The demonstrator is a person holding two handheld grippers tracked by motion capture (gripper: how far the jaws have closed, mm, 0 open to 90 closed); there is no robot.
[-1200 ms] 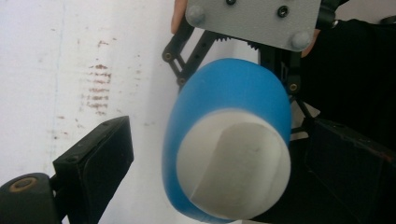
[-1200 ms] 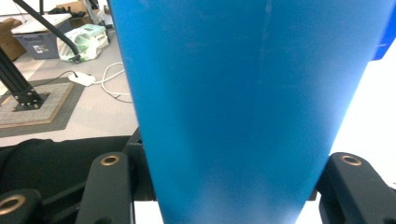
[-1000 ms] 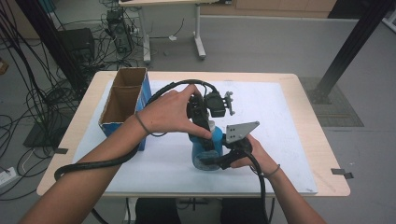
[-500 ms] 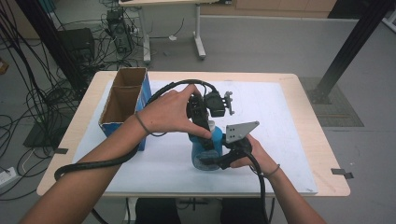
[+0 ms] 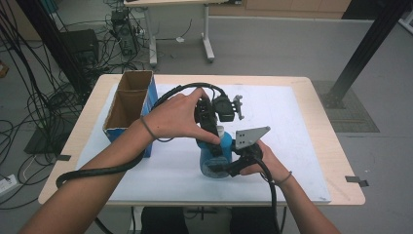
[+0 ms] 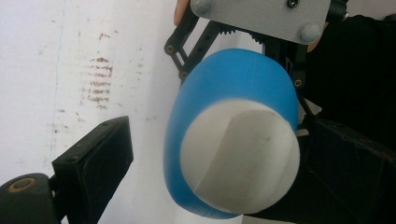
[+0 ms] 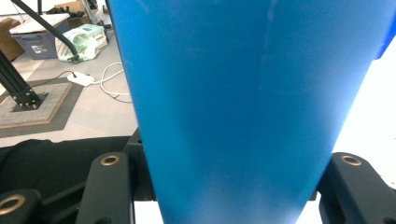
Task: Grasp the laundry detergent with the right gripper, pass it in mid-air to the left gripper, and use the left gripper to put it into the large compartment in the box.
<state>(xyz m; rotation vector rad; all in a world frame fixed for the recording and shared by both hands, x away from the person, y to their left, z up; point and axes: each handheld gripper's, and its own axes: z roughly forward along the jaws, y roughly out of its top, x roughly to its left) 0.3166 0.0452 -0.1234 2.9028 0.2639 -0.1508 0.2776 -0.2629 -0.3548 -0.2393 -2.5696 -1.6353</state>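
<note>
The right gripper (image 5: 229,163) has its 2 jaws clamped on the body of the blue bottle (image 5: 215,157), 1 jaw on each flank; in the right gripper view the bottle (image 7: 243,107) runs up between them and they hug its sides low down. The left gripper (image 5: 214,132) comes down over the top. In the left gripper view its jaws straddle the white cap (image 6: 240,154): the left jaw stands clear, with a strip of mat between it and the bottle, while the right jaw is half hidden behind the cap, so contact there I cannot tell. I read these jaws as open, not yet pinching.

The bottle stands upright on the white mat (image 5: 302,126), near the middle of the table (image 5: 331,146), toward the near edge.

It looks like smooth, rigid plastic, probably light to moderate in weight and somewhat slippery, with walls that may flex under a hard squeeze. The body grip suits steadying it. The cap is the place for the left jaws, across its round sides, since its flat top gives no purchase.

Left of the bottle stands an open cardboard box (image 5: 129,105) with blue sides, near the left forearm but well clear of the jaws. A black cable (image 5: 97,171) loops under that arm and could drag. Nothing else stands close.
</note>
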